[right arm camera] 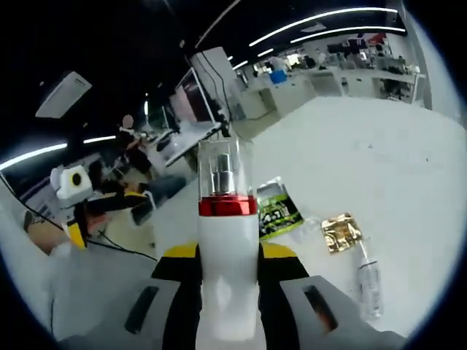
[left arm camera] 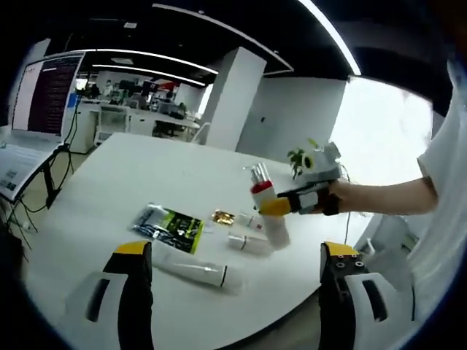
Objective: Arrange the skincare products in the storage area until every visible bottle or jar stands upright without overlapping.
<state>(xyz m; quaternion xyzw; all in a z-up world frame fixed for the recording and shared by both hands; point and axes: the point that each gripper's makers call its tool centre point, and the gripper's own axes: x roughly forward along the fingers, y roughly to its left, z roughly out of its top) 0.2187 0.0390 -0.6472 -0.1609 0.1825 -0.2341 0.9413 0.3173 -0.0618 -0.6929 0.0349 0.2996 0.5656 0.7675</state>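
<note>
A white bottle (right arm camera: 227, 219) with a red band and a clear cap stands upright between the jaws of my right gripper (right arm camera: 228, 254), which is shut on its body. In the left gripper view that bottle (left arm camera: 268, 211) is at mid-table, held by the right gripper (left arm camera: 281, 205) coming in from the right. My left gripper (left arm camera: 235, 255) hangs open over the near table edge with nothing between its jaws. A white tube (left arm camera: 193, 271) lies on its side just ahead of it. A small bottle (left arm camera: 248, 243) also lies flat beside the held bottle.
On the white table (left arm camera: 139, 168) lie a green-and-black sachet (left arm camera: 171, 224) and a gold packet (left arm camera: 222, 216). A screen (left arm camera: 44, 95) stands at the far left, a small plant (left arm camera: 298, 157) at the back. A person's arm (left arm camera: 379, 197) reaches in from the right.
</note>
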